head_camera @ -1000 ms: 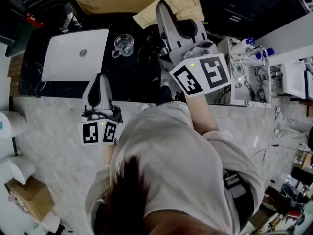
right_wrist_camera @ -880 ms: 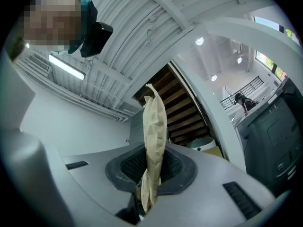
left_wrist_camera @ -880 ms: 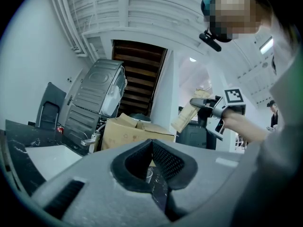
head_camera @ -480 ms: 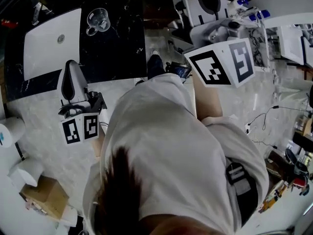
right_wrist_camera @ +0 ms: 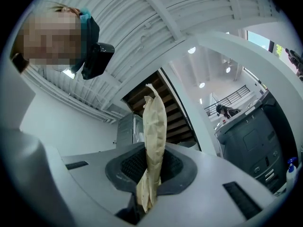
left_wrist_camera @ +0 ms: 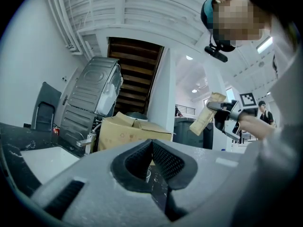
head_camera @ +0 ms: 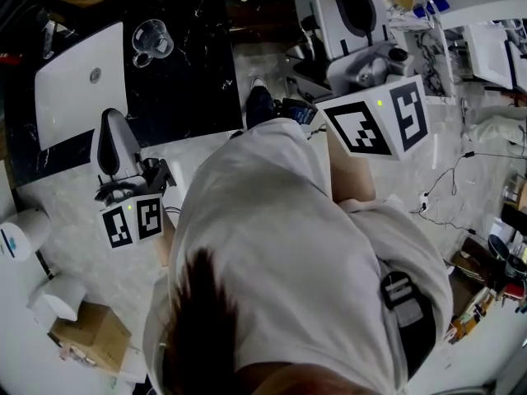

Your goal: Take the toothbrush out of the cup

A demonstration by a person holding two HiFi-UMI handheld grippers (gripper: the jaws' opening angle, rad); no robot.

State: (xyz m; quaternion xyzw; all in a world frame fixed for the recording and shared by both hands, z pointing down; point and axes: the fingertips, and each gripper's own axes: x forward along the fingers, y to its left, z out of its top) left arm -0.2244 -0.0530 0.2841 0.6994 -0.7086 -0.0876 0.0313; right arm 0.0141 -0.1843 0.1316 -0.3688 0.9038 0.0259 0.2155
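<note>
2 jaws of the right gripper [right_wrist_camera: 150, 169] clench a tan paper-wrapped toothbrush [right_wrist_camera: 154, 122], which stands up between them, well apart from the glass cup [head_camera: 151, 39]. The left gripper [left_wrist_camera: 151, 156] has its jaws pressed together on nothing. Beyond it, the glass cup sits upright on the black table [head_camera: 193, 81], just beside a white basin [head_camera: 74, 81].

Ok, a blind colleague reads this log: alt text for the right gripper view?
The right gripper pinches a tan paper packet standing upright, seen from below against a white ribbed ceiling and dark stairs.
</note>
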